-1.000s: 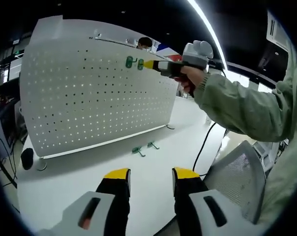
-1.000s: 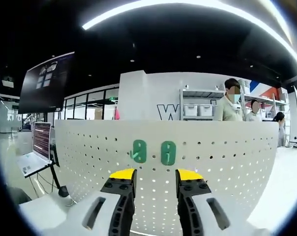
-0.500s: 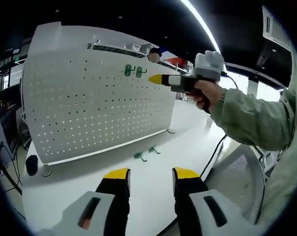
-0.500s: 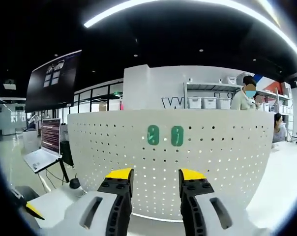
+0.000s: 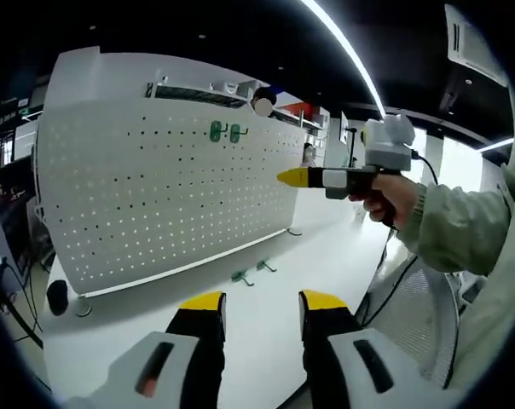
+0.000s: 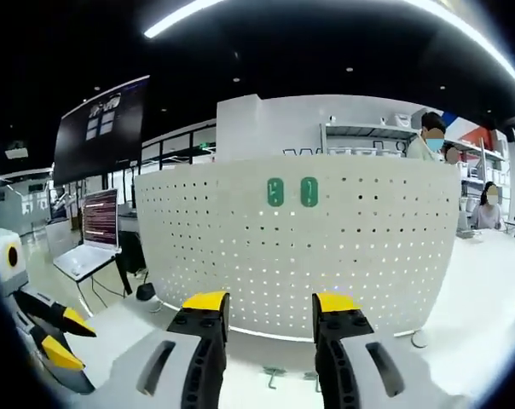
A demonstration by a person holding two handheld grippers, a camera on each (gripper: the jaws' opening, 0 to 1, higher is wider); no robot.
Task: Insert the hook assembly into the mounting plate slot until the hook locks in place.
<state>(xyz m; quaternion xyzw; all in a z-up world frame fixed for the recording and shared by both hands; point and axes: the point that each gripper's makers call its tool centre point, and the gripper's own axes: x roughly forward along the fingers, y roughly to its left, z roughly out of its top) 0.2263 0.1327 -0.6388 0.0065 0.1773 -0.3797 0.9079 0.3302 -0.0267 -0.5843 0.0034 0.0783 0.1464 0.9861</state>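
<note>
While both empty grippers gape, two green hooks (image 5: 250, 273) lie on the table (image 5: 155, 307).

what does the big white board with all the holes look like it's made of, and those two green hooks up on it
The pegboard looks like thin sheet metal with a matte white painted or powder-coated finish: even rows of punched holes that let light through. Plastic can't be ruled out. The two green hooks mounted near its top look like molded plastic or coated metal, with uniform green colour and rounded plates; they are too small to tell which.
</note>
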